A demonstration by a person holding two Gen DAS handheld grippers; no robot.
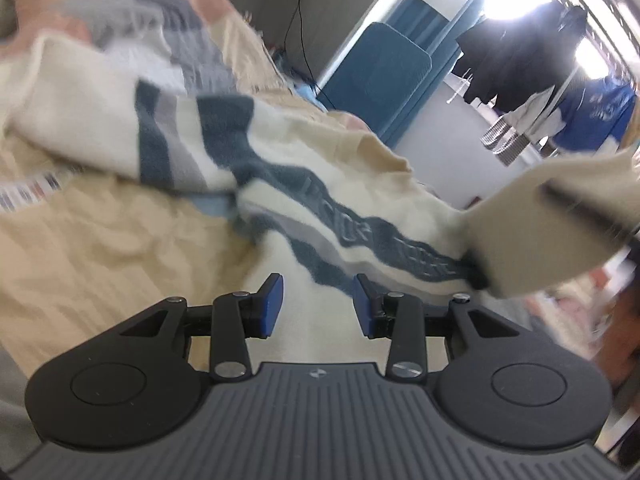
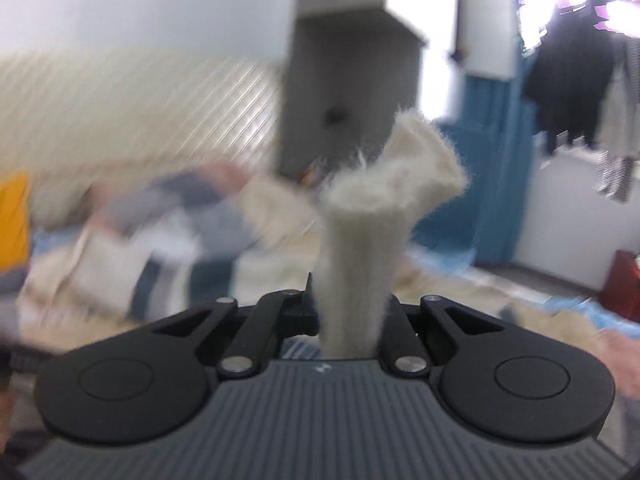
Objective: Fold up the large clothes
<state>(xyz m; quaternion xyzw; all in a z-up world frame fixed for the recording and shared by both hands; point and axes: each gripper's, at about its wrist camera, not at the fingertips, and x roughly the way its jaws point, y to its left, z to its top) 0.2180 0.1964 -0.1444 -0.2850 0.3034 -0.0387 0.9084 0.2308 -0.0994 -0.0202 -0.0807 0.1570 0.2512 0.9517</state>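
Fuzzy sweater (image 2: 352, 240) pinched in right tool (image 2: 350, 300)

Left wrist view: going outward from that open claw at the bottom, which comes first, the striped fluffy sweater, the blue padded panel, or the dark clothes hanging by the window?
From the left gripper:
1. Striped sweater, right in front, lying on the bed and running up to the left.
2. Blue padded panel, beyond the bed, upper middle.
3. Dark hanging clothes, farthest, upper right by the bright window.

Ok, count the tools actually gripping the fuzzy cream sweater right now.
1. The right tool is shut on a bunched cream edge of the sweater. The left tool is open above the sweater's cream body, gripping nothing.
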